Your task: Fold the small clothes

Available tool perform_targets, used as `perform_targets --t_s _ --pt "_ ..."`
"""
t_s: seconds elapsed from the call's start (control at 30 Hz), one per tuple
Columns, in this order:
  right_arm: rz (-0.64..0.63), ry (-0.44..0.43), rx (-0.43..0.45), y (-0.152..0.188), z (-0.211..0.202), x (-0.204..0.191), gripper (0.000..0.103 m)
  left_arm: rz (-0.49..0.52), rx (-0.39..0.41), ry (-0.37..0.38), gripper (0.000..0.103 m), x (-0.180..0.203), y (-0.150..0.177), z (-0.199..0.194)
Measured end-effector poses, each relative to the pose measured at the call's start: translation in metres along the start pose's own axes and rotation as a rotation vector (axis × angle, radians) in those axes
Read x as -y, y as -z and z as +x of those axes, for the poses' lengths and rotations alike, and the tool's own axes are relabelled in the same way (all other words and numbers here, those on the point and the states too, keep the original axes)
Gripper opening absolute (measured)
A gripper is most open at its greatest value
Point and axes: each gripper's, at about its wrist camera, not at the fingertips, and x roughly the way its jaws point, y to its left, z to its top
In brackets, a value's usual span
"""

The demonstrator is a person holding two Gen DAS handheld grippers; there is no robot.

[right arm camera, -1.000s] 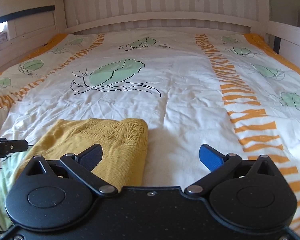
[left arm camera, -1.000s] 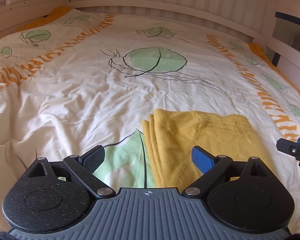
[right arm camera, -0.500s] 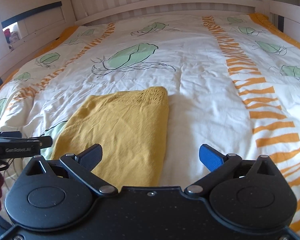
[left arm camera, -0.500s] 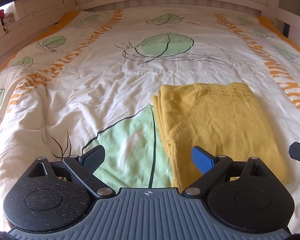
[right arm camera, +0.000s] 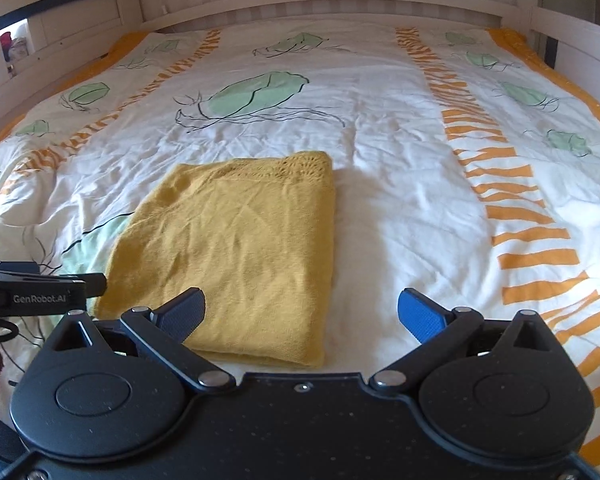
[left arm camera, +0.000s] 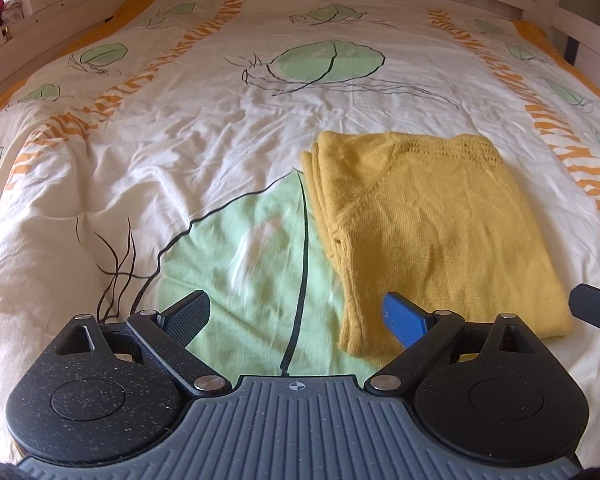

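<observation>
Both cameras pulled back, left gripper (left arm camera: 296, 316) and right gripper (right arm camera: 300, 312) spread empty; soft floppy folded yellow knit (left arm camera: 428, 224) lower right, pinch near corners.

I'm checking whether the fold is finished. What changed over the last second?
Both grippers, left and right, drew back from the folded yellow sweater, showing more of it. Both stayed open and empty; the sweater stayed flat on the duvet.

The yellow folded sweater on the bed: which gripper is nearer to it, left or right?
Hard to separate; perhaps right. The right gripper stands over the yellow sweater's near right corner; the left gripper straddles its near left edge. Both are open.
</observation>
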Motion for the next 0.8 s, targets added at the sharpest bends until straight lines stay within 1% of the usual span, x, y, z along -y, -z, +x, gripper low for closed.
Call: perform_targets --t_s 0.2,0.8 --pt "0.014 -0.008 -0.016 0.0016 0.0022 -0.0014 0.102 -0.002 -0.024 0.006 0.094 -0.0029 0.0044 0.0019" --pt "0.024 0.002 -0.057 0.0047 0.0069 -0.0018 0.102 -0.001 -0.059 0.022 0.094 -0.0021 0.0089 0.0041"
